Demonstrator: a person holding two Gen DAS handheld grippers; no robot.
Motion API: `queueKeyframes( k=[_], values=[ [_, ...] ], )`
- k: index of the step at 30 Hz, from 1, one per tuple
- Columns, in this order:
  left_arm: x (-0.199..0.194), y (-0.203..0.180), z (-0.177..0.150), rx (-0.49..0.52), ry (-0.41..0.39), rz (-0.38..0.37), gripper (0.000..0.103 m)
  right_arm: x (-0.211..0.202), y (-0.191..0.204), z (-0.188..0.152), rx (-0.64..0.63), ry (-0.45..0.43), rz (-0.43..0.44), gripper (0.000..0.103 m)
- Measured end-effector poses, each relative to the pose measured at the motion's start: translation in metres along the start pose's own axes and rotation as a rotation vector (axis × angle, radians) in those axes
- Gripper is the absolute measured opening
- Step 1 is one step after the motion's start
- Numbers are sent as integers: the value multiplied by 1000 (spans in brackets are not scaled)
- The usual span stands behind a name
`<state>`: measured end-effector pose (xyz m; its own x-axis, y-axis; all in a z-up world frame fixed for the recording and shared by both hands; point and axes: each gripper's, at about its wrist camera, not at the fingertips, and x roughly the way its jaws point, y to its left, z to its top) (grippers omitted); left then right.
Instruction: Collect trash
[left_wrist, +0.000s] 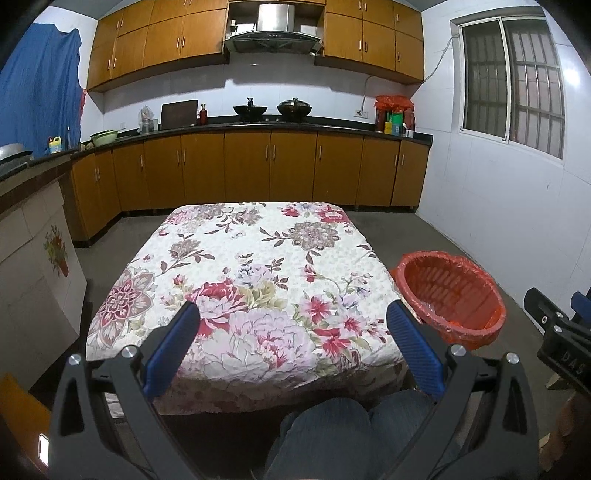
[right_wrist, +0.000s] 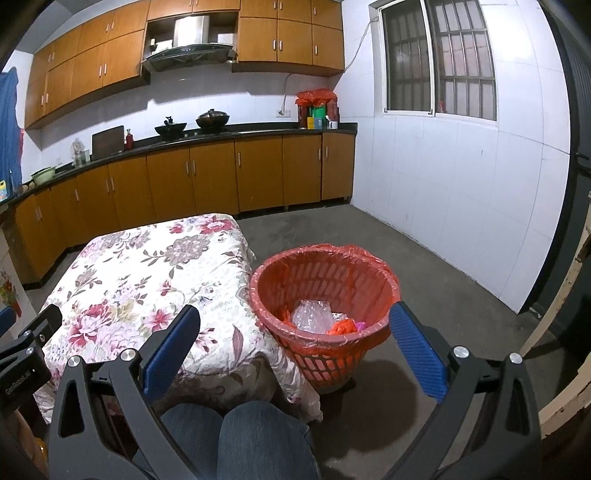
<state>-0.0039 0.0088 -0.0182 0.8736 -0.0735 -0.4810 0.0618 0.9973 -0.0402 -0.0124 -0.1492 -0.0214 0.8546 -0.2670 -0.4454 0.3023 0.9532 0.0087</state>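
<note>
The trash (right_wrist: 321, 317) lies at the bottom of the red bin (right_wrist: 325, 266): a crumpled sheet of bubble wrap with scraps of orange and pink plastic beside it. The bin is a slatted basket lined with a red bag whose edge is folded over the rim, so what drops in stays inside the liner and can be lifted out with it. It stands on the concrete floor, touching the corner of the table (right_wrist: 122, 280), at about one o'clock from the person's knees (right_wrist: 236, 435) in the right wrist view; that puts it close enough to reach from the seat.

The flowered cloth covering the table shows no loose item in either view, so the collecting looks finished or nearly so, as far as can be judged.

The right gripper (right_wrist: 293, 343) hangs over the gap between table and bin, its blue fingers (right_wrist: 417, 354) spread wide with nothing between them, the bin's near rim at twelve o'clock between them. The left gripper (left_wrist: 293, 339) hovers above the near edge of the table, likewise spread and empty, with the bin at about two o'clock.

Beyond, kitchen cabinets (left_wrist: 258, 166) and a counter with two woks (left_wrist: 273, 109) run along the far wall at twelve o'clock.
</note>
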Motion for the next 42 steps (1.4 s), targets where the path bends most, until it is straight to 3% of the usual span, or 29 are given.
queueKeyframes(
  k=[42],
  values=[
    [-11,0,4,5,-23,5,99,-3,0,-3,6,2,2,101]
  ],
)
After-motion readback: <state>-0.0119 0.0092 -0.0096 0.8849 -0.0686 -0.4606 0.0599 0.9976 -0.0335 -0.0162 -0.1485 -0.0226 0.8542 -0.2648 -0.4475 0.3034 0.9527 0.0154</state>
